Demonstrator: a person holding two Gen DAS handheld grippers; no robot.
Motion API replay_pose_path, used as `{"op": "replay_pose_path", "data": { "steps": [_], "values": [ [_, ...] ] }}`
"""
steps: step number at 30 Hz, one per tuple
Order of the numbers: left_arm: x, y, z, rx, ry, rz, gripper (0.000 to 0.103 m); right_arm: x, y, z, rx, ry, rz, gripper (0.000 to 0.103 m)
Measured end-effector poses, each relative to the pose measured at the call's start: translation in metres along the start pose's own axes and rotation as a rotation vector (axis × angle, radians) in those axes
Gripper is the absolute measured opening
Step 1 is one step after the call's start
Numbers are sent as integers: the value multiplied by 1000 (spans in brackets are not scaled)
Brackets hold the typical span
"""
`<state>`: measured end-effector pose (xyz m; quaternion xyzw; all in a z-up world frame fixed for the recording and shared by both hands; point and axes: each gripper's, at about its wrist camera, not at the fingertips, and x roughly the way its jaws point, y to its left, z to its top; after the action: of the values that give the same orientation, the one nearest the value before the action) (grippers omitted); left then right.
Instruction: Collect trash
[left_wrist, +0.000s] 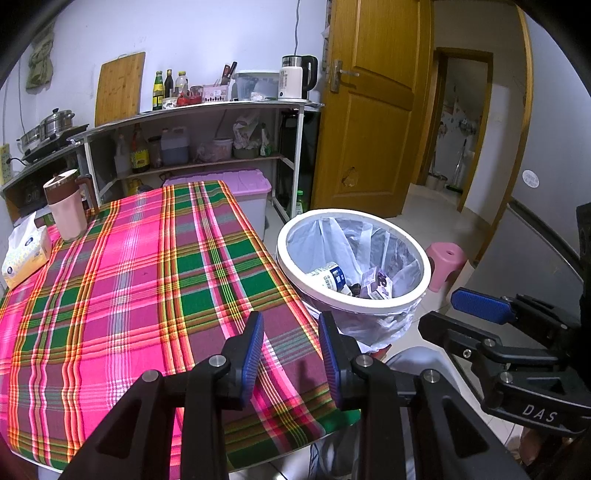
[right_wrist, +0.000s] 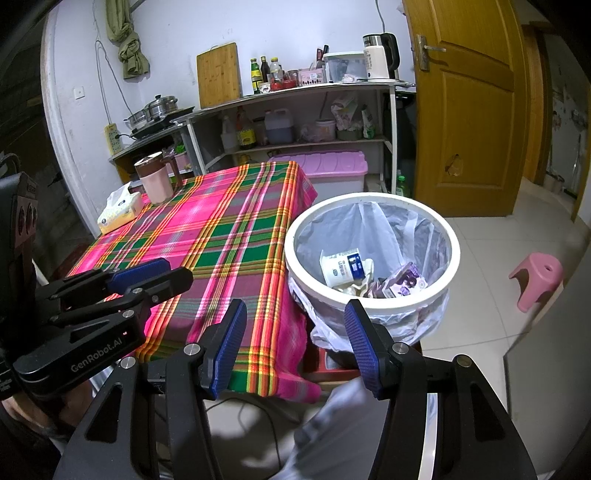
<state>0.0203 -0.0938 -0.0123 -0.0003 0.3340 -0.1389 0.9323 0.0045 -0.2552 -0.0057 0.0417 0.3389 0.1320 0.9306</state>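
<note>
left gripper (left_wrist: 291, 343) over the near edge of the pink and green plaid tablecloth (left_wrist: 147, 277), blue pads a narrow gap apart, nothing between them. right gripper (right_wrist: 295, 339) spread wide, empty. round white bin with clear plastic liner (right_wrist: 452, 240) just beside the table; a white paper cup (right_wrist: 340, 267) and purple carton (right_wrist: 404, 282) lie inside.

A home kitchen: a shelf unit (right_wrist: 295, 110) along the wall carries sauce bottles (right_wrist: 264, 74), an electric kettle (right_wrist: 380, 57) and a cutting board (right_wrist: 218, 74), steel pots (right_wrist: 155, 109) sit on a stove, and a plaid-covered table (right_wrist: 221, 240) stands beside a wooden door (right_wrist: 469, 110).
</note>
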Motion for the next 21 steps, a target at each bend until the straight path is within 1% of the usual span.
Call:
{"op": "replay_pose_path", "data": {
  "steps": [21],
  "values": [
    [6, 0, -7, -1, 12, 1, 31, 1, -1, 1, 1, 3, 1, 56]
  ]
}}
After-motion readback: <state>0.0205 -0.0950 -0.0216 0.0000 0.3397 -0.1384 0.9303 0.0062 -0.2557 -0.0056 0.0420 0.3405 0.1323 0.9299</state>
